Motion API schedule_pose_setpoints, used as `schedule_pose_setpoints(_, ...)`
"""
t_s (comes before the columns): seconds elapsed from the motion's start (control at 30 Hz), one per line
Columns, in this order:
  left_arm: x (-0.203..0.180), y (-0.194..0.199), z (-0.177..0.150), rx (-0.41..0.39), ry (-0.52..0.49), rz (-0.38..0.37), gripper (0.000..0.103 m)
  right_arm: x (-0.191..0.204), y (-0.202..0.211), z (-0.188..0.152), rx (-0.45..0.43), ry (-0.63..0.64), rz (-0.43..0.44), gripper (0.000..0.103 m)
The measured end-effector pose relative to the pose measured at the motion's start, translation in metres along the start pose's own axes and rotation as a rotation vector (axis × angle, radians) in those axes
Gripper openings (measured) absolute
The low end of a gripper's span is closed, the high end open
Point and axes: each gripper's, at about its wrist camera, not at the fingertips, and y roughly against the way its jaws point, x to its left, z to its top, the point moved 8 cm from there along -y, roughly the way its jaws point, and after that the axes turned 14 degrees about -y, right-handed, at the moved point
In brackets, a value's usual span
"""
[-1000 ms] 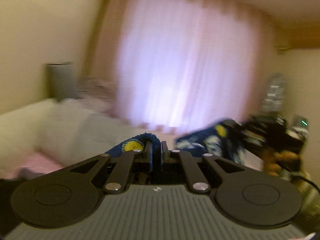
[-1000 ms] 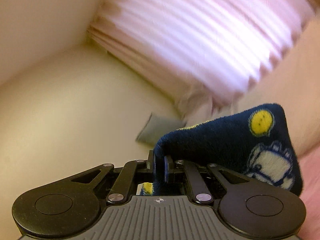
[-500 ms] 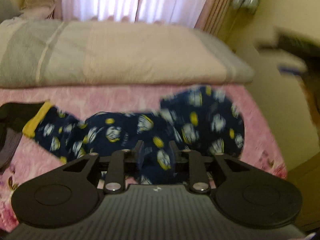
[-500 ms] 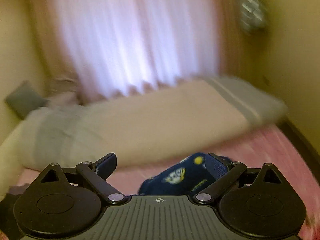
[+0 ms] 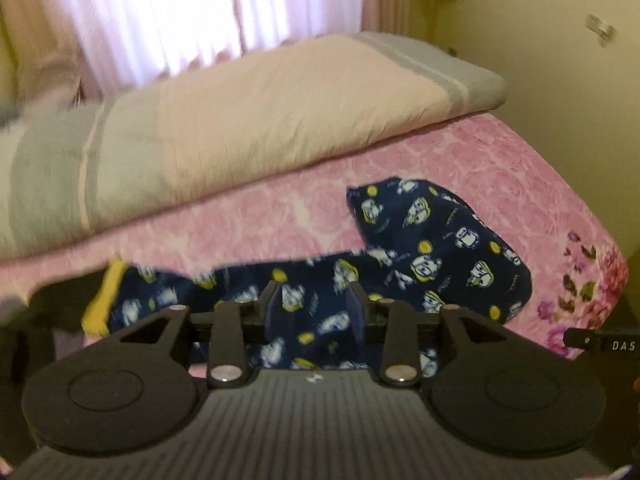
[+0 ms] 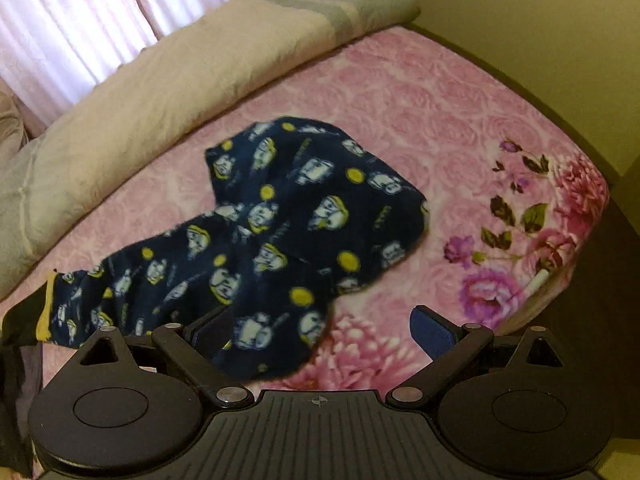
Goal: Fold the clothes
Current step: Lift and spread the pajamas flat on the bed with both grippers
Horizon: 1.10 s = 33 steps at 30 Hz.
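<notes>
Working from the left, we see the yellow cuff (image 6: 47,304) of the navy printed pyjama trousers (image 6: 280,236) lying at the left end of the pink bed cover (image 6: 420,92), next to a dark heap of other clothing (image 6: 16,320) at the frame edge that we cannot make out. From the cuff the legs run rightward across the bed, and the wider seat end sits bunched toward the floral corner (image 6: 532,232). Behind it all lies the beige and grey rolled quilt (image 5: 240,120), below the curtain (image 5: 180,12).

Our left tool (image 5: 315,314) hangs over the middle of the trousers; its jaws are opening, with cloth showing behind the gap but the pads not pressing on it. Our right tool (image 6: 322,330) stands wide apart over the near edge of the garment, with a fold of navy fleece lying between its pads, gripped by neither.

As we judge it, the trousers are laid out on the bed and released, roughly lengthwise, but the fold itself is not yet made. The seat end is rumpled and lies askew, and the legs do not lie squarely one on the other. What is left for us: smooth and align the legs, then bring the cuff end over to the waist, and perhaps fold once more. The dark heap at the left may also be waiting.
</notes>
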Motion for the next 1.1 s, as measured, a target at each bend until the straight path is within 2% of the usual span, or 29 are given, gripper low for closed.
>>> schedule_pose_setpoints(0.03,0.004,0.006,0.001,-0.015,-0.021,0.005,0.032,0.009,0.008,-0.005,-0.013,0.002,0.008,0.097)
schedule_pose_setpoints(0.2,0.026,0.022,-0.004,-0.063,-0.082,0.003,0.035,0.058,-0.013,-0.029,-0.033,-0.002,0.043,0.097)
schedule_pose_setpoints(0.37,0.048,0.02,-0.022,-0.056,-0.107,-0.016,0.035,0.082,-0.013,-0.065,-0.006,-0.022,0.014,0.097)
schedule_pose_setpoints(0.47,0.058,0.015,-0.035,-0.04,-0.12,-0.027,0.037,0.085,-0.019,-0.088,0.015,-0.042,-0.021,0.097)
schedule_pose_setpoints(0.63,0.07,-0.002,-0.068,0.033,-0.13,-0.047,0.037,0.084,-0.026,-0.118,0.05,-0.077,-0.071,0.097)
schedule_pose_setpoints(0.8,0.078,-0.017,-0.097,0.101,-0.157,-0.036,0.037,0.082,-0.031,-0.139,0.083,-0.101,-0.107,0.097)
schedule_pose_setpoints(1.1,0.076,-0.017,-0.113,0.112,-0.201,-0.024,0.037,0.087,-0.034,-0.158,0.102,-0.102,-0.114,0.097)
